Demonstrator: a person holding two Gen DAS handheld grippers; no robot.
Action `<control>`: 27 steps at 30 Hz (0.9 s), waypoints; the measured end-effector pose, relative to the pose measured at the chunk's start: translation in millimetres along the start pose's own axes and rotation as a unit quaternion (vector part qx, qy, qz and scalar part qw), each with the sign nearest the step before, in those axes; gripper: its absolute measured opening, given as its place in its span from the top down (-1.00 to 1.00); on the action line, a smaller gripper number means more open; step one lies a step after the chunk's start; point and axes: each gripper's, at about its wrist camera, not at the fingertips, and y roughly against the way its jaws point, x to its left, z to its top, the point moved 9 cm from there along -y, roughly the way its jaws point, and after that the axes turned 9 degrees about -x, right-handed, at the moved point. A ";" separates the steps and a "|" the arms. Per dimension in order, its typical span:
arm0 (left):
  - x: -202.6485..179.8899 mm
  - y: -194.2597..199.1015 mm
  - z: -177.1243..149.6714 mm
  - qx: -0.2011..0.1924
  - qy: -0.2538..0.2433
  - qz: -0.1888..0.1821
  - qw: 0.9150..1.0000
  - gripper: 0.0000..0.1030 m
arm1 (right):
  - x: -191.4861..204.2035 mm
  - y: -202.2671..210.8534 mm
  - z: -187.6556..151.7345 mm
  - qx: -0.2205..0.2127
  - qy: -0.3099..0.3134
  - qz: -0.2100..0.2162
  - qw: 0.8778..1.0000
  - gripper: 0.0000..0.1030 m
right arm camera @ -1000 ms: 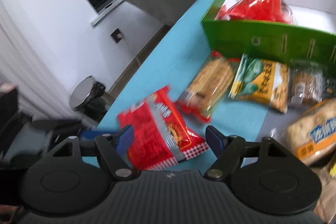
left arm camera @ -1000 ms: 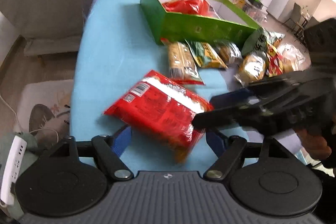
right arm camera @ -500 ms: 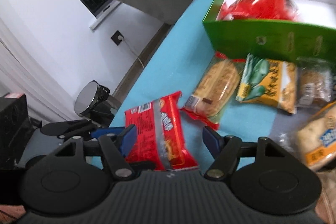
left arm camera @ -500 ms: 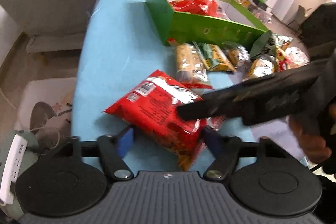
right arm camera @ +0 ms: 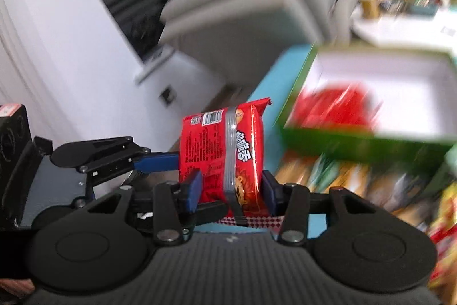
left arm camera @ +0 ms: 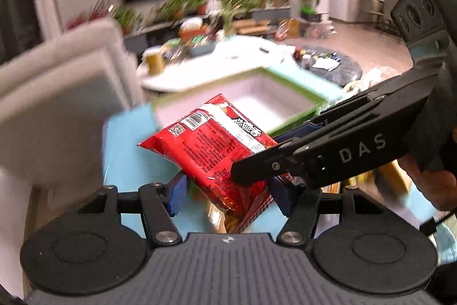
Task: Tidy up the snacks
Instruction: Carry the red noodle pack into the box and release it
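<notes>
A red snack packet (left arm camera: 217, 147) is held off the blue table, gripped from two sides. My left gripper (left arm camera: 228, 190) is shut on its lower end. My right gripper (right arm camera: 232, 187) is shut on the same packet (right arm camera: 225, 145) and crosses the left wrist view as a black bar (left arm camera: 328, 150). My left gripper's blue finger (right arm camera: 155, 162) touches the packet's left side in the right wrist view. The green box (right arm camera: 357, 145) with a white inside stands beyond, with another red packet (right arm camera: 334, 107) in it.
Several snack packets (right arm camera: 357, 176) lie on the blue table (left arm camera: 125, 156) in front of the box. A grey sofa (right arm camera: 242, 19) stands behind the table. A white table (left arm camera: 228, 62) with cups and plants is farther back.
Both grippers closed on the red packet and lifted it off the table toward the green box. Both views have tilted up and blurred.
</notes>
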 end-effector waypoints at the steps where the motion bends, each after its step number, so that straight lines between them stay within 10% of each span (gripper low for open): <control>1: -4.8 -9.7 8.9 -0.004 -0.004 -0.006 1.000 -0.14 | -8.5 2.7 7.6 -0.010 -0.006 -0.011 1.000 -0.04; 13: -51.0 -133.8 58.5 0.006 -0.019 -0.054 0.998 -0.15 | -120.9 1.8 55.4 -0.050 -0.071 -0.123 0.989 -0.05; 27: -47.8 -197.5 39.9 0.070 -0.010 -0.060 0.996 -0.19 | -171.5 -33.9 48.1 -0.020 -0.111 -0.139 0.984 -0.07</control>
